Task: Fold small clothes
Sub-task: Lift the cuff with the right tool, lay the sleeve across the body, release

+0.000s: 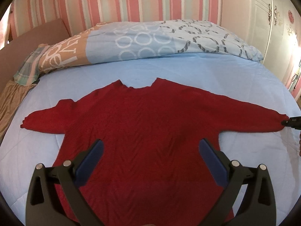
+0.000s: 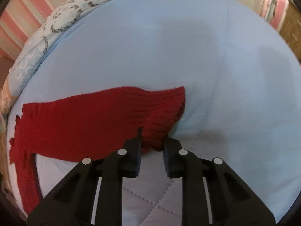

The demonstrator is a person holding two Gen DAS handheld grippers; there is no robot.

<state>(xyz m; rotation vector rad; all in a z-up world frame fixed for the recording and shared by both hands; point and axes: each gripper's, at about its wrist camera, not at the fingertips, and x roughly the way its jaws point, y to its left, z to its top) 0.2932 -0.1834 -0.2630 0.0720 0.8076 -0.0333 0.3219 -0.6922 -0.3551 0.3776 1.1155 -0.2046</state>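
- The left gripper (image 1: 150,148) hangs over the near half of the sweater (image 1: 146,131), jaws spread wide, nothing between the pads but the knit lying below them.
- Its blue pads (image 1: 90,162) stand well apart, one over the left part of the body, the other over the right.
- The sweater is red, spread flat on the sheet (image 1: 169,69), hem nearest, neckline toward the far side, a sleeve stretched out to each side.
- In the left wrist view the right sleeve runs to the picture's right edge, where a dark tip of the right gripper (image 1: 290,122) meets the cuff.
- The right gripper (image 2: 152,141) is clenched on that cuff (image 2: 161,120): the ribbed end bunches between the two pads (image 2: 138,156), which press on it from either side.
- From that grip the sleeve runs left across the sheet toward the sweater's body at the left edge of the right wrist view.
- Below the right gripper, nearest the camera, a quilted pale cover (image 2: 150,197) shows.
- Beyond the sweater the light blue sheet lies bare up to a pillow (image 1: 150,41) with circle prints.
- A plaid cloth (image 1: 30,66) sits at the pillow's left end.
- Farthest is a wall (image 1: 112,1) with pink and pale stripes.
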